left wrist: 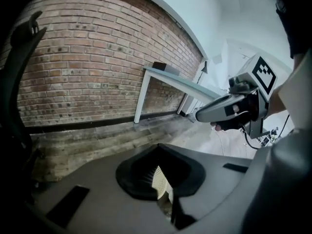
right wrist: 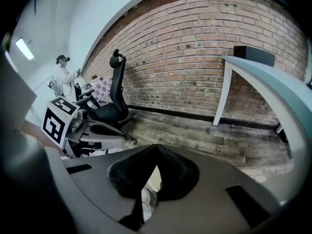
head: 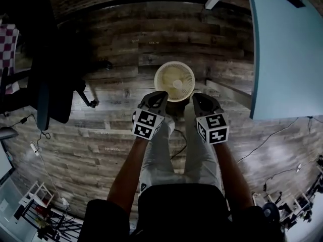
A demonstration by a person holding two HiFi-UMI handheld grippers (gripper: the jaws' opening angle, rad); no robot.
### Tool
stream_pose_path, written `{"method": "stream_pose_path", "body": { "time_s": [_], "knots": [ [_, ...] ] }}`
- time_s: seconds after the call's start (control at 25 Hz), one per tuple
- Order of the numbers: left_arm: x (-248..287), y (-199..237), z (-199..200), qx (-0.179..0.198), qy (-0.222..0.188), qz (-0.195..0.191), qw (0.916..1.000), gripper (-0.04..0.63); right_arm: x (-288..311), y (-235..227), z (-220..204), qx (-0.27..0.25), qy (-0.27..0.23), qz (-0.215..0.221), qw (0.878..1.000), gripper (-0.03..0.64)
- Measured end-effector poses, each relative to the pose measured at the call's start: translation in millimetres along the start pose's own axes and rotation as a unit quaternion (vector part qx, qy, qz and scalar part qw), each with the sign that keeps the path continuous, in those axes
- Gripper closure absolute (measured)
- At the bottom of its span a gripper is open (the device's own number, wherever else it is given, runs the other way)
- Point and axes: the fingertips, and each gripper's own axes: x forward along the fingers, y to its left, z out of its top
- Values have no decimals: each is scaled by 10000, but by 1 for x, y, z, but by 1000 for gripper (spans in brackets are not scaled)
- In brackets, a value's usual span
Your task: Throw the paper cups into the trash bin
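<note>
A round cream mesh trash bin [head: 174, 80] stands on the wooden floor straight below me. Something pale lies at its bottom, and I cannot tell what it is. No paper cup shows outside it. My left gripper [head: 160, 97] hangs over the bin's near left rim, jaws together and empty. In the left gripper view the left gripper [left wrist: 158, 148] is closed, with a strip of the bin's mesh [left wrist: 159, 181] showing below its tips. My right gripper [head: 198, 98] is level with it over the near right rim. Seen from its own camera, the right gripper [right wrist: 157, 146] is also shut and empty.
A black office chair [head: 48, 84] stands on the floor to the left. A pale blue table [head: 285, 49] with a white leg fills the upper right. Cables [head: 272, 137] run across the planks. A brick wall [right wrist: 195, 67] lies ahead, and a person [right wrist: 62, 77] stands far off.
</note>
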Motion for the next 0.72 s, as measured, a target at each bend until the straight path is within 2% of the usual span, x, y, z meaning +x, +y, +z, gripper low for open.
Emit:
{"method": "stream_pose_path", "body": {
  "time_s": [0.2,0.44,0.64,0.72],
  "knots": [
    [-38,-6,47,62,-352,90,9993,586,-25,11,42,-311,-184,-1,9993,612],
    [-93,-8,77,35,-666,226,9975,586,-51,39,77,-742,-292,69,9968,612],
    [-146,-3,107,-119,-1123,414,9927,586,-74,68,108,-803,-511,62,9954,612],
    [-161,-7,122,-67,-1281,408,9909,586,-82,76,120,-906,-592,9,9941,612]
  ]
}}
